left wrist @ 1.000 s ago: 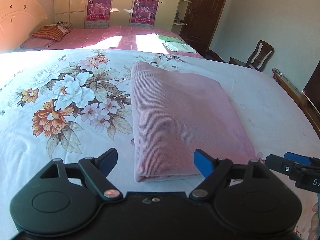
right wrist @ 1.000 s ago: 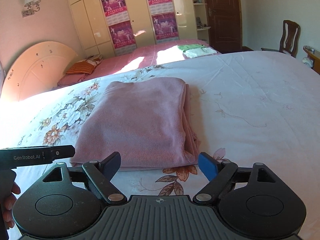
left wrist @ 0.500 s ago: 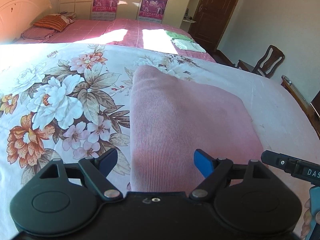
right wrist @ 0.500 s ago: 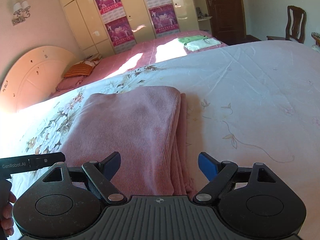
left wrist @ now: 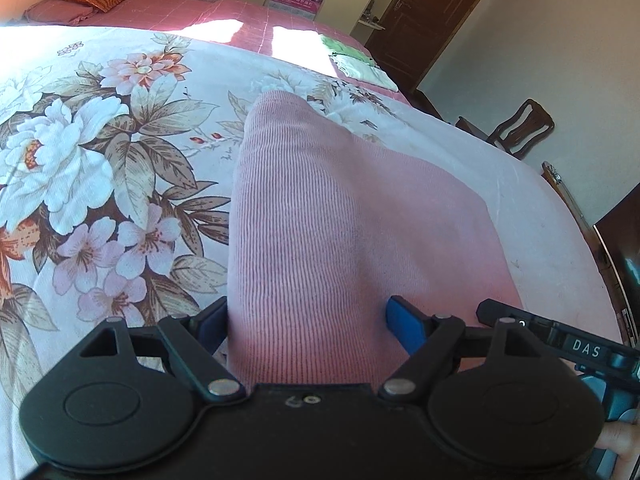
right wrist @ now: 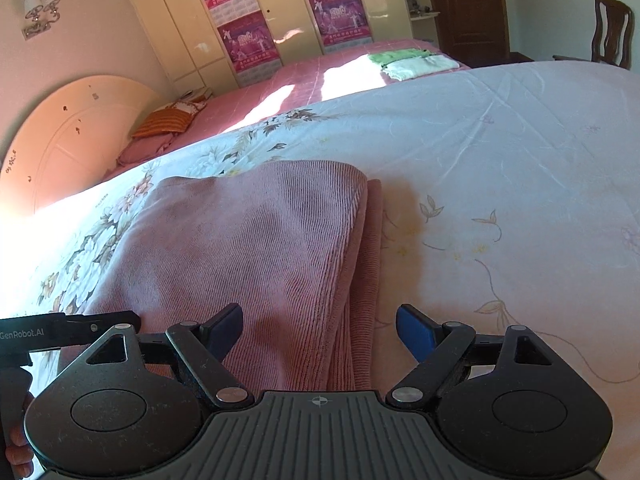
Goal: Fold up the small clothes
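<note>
A: Where did the folded pink ribbed garment lie?
B: On the white floral-print bed cover.
A: And the tongs?
B: Left tongs and right tongs gaped wide, straddling its near corners, clamping nothing.
</note>
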Available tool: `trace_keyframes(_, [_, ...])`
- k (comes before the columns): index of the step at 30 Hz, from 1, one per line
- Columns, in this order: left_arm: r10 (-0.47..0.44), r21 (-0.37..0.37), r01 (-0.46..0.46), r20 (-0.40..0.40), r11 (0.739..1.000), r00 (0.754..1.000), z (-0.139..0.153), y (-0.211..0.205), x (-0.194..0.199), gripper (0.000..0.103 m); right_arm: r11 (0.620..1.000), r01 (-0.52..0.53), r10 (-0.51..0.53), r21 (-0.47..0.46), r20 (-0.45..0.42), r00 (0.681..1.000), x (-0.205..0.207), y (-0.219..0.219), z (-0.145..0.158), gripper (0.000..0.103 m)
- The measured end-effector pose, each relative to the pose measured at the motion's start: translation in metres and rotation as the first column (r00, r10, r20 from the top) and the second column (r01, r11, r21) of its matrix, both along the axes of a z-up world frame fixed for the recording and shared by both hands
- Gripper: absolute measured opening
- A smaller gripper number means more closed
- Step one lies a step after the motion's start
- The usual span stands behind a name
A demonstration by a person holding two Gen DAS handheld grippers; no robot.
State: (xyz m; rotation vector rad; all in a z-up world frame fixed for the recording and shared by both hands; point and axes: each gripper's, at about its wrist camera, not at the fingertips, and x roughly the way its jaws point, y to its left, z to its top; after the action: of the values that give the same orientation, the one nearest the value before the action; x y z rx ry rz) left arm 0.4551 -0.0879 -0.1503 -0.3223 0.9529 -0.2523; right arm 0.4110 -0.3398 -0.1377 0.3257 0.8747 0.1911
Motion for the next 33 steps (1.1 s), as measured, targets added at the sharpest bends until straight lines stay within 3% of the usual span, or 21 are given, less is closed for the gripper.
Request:
trace_keyframes(3, [-0.006, 0.008, 0.006, -0.003, 1.000, 1.000, 0.000, -0.002, 0.003, 0.081, 1.000, -0.013, 0.013, -0.026, -0.004, 1.000, 0.001, 0.003, -0.003, 0.076])
trace_keyframes(11, [-0.014, 0.072, 0.014, -0.001, 0.997, 1.000, 0.000, -0.015, 0.008, 0.084, 0.998, -0.050, 0.049, -0.037, -0.023, 0.999, 0.009, 0.012, -0.006, 0.076])
trace_keyframes(12, [-0.019, 0.078, 0.019, -0.001, 0.997, 1.000, 0.001, -0.016, 0.008, 0.083, 0.998, -0.053, 0.052, -0.040, -0.026, 0.998, 0.008, 0.013, -0.005, 0.075])
trace_keyframes(14, [-0.038, 0.103, 0.037, 0.008, 0.994, 0.999, 0.004, -0.020, 0.007, 0.077, 0.997, -0.070, 0.069, -0.036, -0.028, 0.997, 0.010, 0.017, -0.003, 0.059])
trace_keyframes(15, [-0.049, 0.119, 0.047, 0.016, 0.992, 0.999, 0.006, -0.022, 0.006, 0.073, 0.997, -0.069, 0.068, -0.031, -0.030, 0.997, 0.010, 0.018, -0.002, 0.047])
trace_keyframes(16, [-0.064, 0.143, 0.059, 0.026, 0.988, 0.998, 0.009, -0.026, 0.003, 0.070, 0.997, -0.069, 0.068, -0.044, -0.027, 0.997, 0.009, 0.021, -0.001, 0.044])
trace_keyframes(23, [-0.073, 0.169, 0.064, 0.050, 0.984, 0.996, 0.014, -0.033, 0.000, 0.057, 0.999, -0.037, 0.037, -0.021, -0.029, 0.999, 0.012, 0.024, -0.006, 0.044])
trace_keyframes(28, [-0.088, 0.178, 0.071, 0.089, 0.981, 0.992, 0.028, -0.034, -0.007, 0.035, 0.998, -0.017, 0.018, 0.066, -0.019, 1.000, 0.008, 0.019, 0.002, 0.028])
trace_keyframes(33, [-0.108, 0.142, 0.090, 0.124, 0.986, 0.986, 0.043, -0.033, -0.016, 0.031, 0.984, -0.009, 0.009, 0.177, 0.003, 1.000, 0.004, 0.014, 0.016, 0.024])
